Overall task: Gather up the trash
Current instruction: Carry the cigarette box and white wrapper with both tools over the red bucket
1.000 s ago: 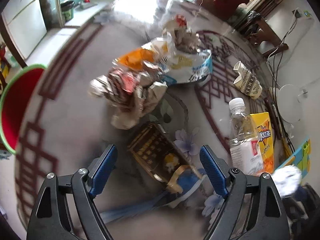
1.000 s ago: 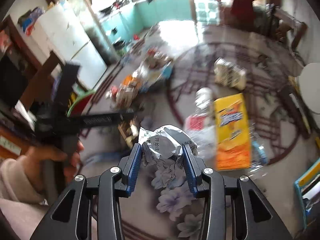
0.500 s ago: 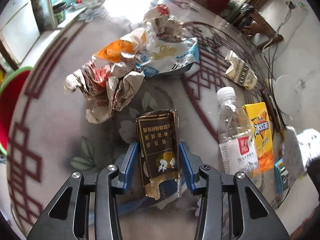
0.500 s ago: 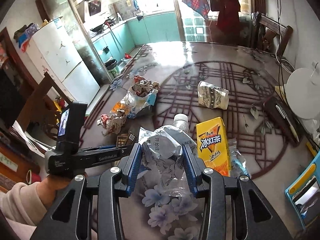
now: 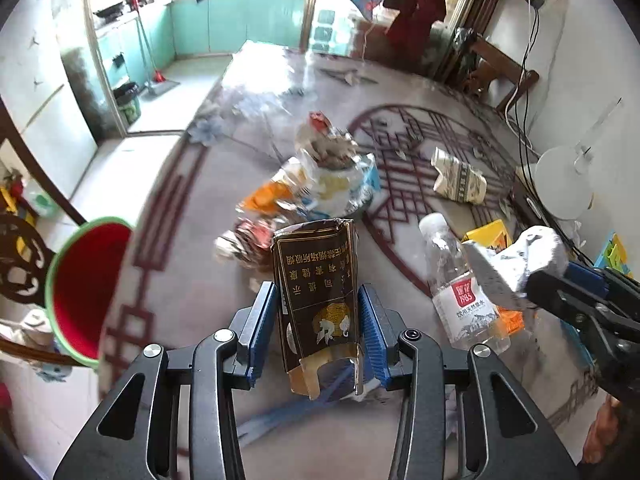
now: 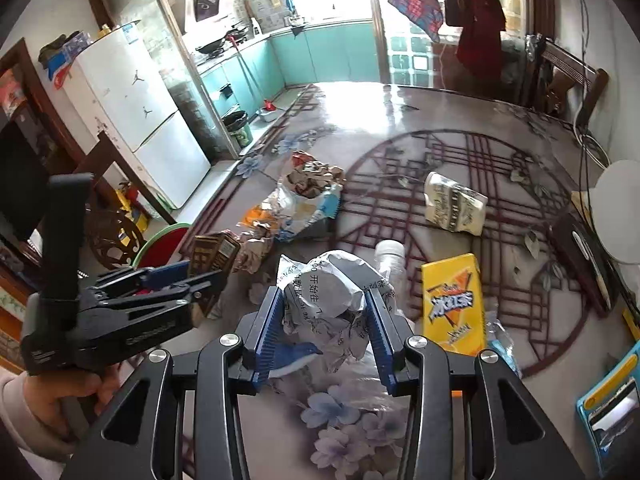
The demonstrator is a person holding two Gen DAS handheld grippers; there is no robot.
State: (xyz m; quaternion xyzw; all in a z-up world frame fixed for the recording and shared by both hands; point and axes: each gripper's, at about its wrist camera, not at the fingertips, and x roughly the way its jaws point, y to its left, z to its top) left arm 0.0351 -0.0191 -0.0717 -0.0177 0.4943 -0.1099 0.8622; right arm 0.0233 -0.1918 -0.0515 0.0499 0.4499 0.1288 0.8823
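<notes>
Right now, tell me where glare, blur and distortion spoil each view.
Left wrist view: window glare whitens the far table, the wrapper pile is motion-smeared, and the fisheye bends the edges; the brown carton stays sharp. Right wrist view: crisp, with glare on the tabletop and the same edge bending.

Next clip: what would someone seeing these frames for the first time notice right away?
Both tongs are loaded: the left tongs clamp a dark brown cigarette carton upright, and the right tongs grip a crumpled silver wrapper. Beyond them, a heap of crumpled wrappers sits mid-table, with a yellow drink carton and a clear water bottle to its right. A red bin with a green rim waits off the table's left edge.
</notes>
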